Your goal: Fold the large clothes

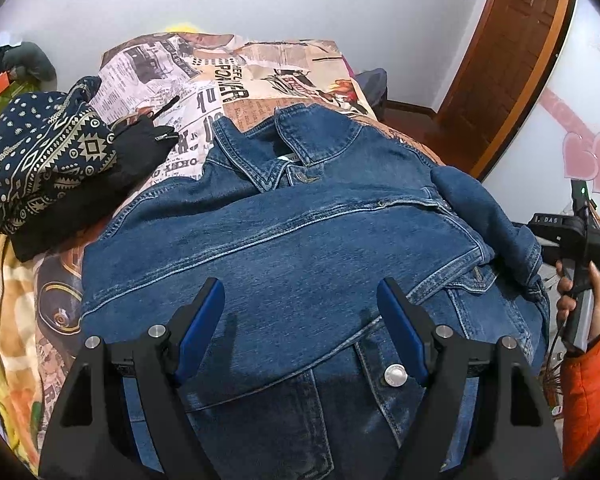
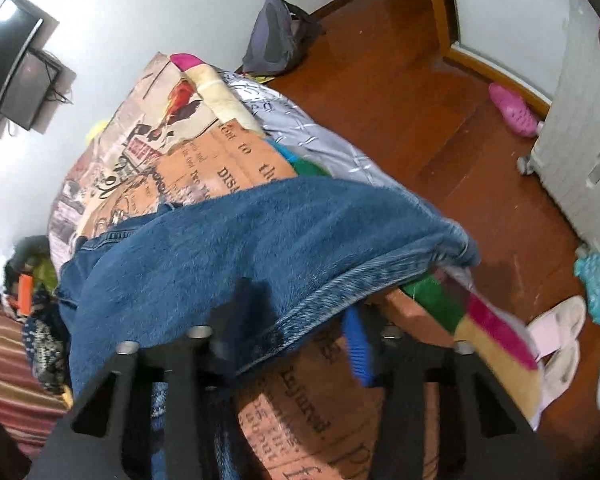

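The left gripper [image 1: 300, 324] hovers spread wide, grasping nothing, over the jacket [image 1: 300, 232] lying on the bed [image 1: 260, 64]. The right gripper [image 2: 300, 344] appears to pinch the sleeve [image 2: 260, 240], though blur leaves this uncertain. Likely mid sleeve-fold; next, lay the sleeve across the body.

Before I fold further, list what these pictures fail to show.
- Right gripper, right wrist view: motion blur and the denim jacket over its left finger hide whether it grips the cloth.
- Jacket hem, left wrist view: cut off by the bottom edge, behind the open left gripper.
- Jacket's neck label: too small to read.
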Motion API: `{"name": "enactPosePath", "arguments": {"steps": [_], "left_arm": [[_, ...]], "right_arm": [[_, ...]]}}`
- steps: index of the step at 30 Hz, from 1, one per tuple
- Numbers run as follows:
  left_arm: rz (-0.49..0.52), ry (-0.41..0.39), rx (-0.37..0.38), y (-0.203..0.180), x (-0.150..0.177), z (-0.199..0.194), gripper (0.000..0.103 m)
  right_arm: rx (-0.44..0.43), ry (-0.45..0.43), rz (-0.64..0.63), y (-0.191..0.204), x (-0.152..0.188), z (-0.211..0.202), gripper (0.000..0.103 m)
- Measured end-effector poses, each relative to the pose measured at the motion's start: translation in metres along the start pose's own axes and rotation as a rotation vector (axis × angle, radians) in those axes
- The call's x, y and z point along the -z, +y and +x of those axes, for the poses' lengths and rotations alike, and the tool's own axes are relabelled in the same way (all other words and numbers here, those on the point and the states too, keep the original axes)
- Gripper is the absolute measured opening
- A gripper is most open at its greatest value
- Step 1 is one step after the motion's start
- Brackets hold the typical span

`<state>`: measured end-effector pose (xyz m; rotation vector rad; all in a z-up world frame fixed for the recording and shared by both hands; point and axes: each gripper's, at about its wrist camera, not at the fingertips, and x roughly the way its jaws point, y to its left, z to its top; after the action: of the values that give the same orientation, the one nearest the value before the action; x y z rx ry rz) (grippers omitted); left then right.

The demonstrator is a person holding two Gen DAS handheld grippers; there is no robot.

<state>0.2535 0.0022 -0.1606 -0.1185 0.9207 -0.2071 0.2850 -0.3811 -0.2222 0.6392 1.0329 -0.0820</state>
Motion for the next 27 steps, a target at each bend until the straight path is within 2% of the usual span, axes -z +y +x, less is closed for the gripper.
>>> {"name": "enactPosePath", "arguments": {"steps": [1,4,11,17,22,27], "left_arm": [[0.004,-0.004,-0.003,0.000,0.000,-0.002,0.078],[0.014,-0.017,-0.013,0.002,0.002,-0.007,0.078],[0.010,-0.050,-0.004,0.010,0.005,-0.022,0.078],[-0.006,-0.090,-0.006,0.024,0.009,-0.040,0.078],[-0.033,-0.130,-0.012,0.039,0.013,-0.060,0.078],[-0.053,-0.149,-0.026,0.055,0.021,-0.073,0.078]], "right_arm": [[-0.006,-0.011,-0.011,0.003,-0.001,-0.005,0.019],[-0.013,-0.059,-0.083,0.017,-0.003,-0.025,0.014],[-0.100,-0.199,-0.271,0.082,0.007,-0.087,0.012],[-0.230,-0.254,-0.438,0.152,0.026,-0.118,0.011],[-0.312,-0.207,-0.570,0.201,0.054,-0.113,0.010],[-0.346,-0.076,-0.687,0.243,0.095,-0.073,0.010]]}}
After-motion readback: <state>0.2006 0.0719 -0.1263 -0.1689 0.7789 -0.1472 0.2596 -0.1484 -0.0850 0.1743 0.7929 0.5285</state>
